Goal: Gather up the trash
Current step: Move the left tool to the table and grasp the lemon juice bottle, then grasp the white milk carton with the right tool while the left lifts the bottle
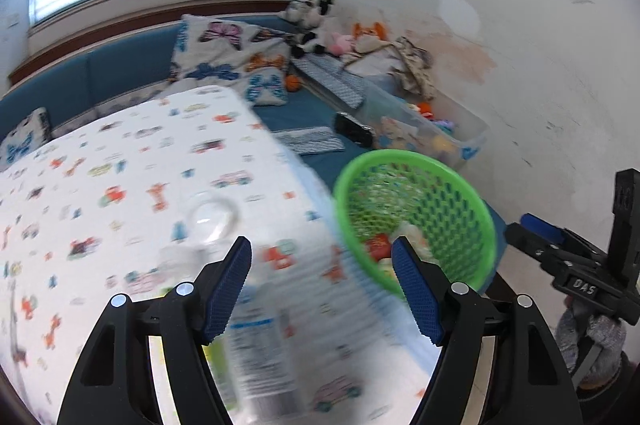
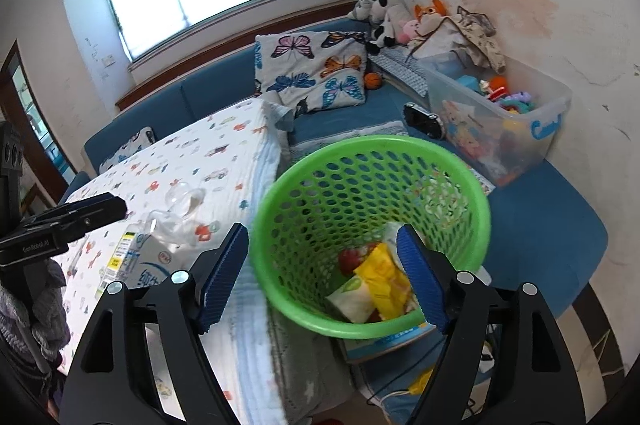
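Observation:
A clear plastic bottle [image 1: 224, 265] with a white and blue label lies on the patterned tablecloth [image 1: 120, 185]. My left gripper [image 1: 322, 281] is open just above its labelled end, its jaws wide apart and empty. The bottle also shows in the right wrist view [image 2: 160, 245]. A green mesh basket [image 2: 452, 201] stands beside the table's right edge and holds several wrappers [image 2: 380, 281]. My right gripper [image 2: 324, 273] is open and empty, hovering over the basket's near rim. The basket shows in the left wrist view [image 1: 460, 209].
A blue sofa [image 2: 344, 117] wraps the back and right, with butterfly cushions [image 2: 316, 69], plush toys [image 2: 396, 13], a dark gadget [image 2: 424, 121] and a clear toy bin [image 2: 556, 117]. A book [image 2: 384, 341] lies under the basket. The left gripper's body [image 2: 60, 225] shows at left.

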`<action>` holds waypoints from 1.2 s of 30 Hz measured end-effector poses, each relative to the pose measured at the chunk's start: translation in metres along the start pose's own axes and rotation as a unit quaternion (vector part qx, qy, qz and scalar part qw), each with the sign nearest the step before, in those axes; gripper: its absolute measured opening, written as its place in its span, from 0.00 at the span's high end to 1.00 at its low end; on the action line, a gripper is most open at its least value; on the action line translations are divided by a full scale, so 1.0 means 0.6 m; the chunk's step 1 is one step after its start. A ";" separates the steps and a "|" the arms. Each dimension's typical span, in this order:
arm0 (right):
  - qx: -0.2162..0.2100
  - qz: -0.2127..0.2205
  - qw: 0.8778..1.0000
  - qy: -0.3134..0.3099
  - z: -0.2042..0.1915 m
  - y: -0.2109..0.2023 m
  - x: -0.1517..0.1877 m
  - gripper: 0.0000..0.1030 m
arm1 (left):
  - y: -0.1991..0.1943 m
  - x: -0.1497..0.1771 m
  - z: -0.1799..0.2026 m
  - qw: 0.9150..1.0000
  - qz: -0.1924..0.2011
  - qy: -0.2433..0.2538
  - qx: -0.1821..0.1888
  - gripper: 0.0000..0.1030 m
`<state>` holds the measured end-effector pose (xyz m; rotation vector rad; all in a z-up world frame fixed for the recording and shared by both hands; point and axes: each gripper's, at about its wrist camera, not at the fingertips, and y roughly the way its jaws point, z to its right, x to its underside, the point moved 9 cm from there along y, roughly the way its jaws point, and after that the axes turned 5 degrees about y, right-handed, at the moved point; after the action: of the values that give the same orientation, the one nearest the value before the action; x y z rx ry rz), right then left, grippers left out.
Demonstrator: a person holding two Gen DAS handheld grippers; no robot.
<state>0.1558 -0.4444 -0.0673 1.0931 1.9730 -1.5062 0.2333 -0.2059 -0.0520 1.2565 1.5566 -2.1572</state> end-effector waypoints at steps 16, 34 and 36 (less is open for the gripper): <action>-0.028 -0.025 0.999 -0.029 -0.092 0.028 0.035 0.23 | -0.002 0.119 -0.178 0.992 -0.056 -0.094 -0.069 0.41; -0.029 -0.049 0.998 -0.033 -0.103 0.054 0.061 0.23 | 0.058 0.140 -0.165 0.989 -0.106 -0.085 -0.050 0.49; -0.029 -0.050 0.998 -0.032 -0.102 0.056 0.062 0.23 | 0.064 0.142 -0.166 0.989 -0.112 -0.088 -0.048 0.50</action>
<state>0.1673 -0.3714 -0.0952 0.9234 2.0412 -1.5040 0.2545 -0.1113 -0.1484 0.8731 1.7744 -2.2235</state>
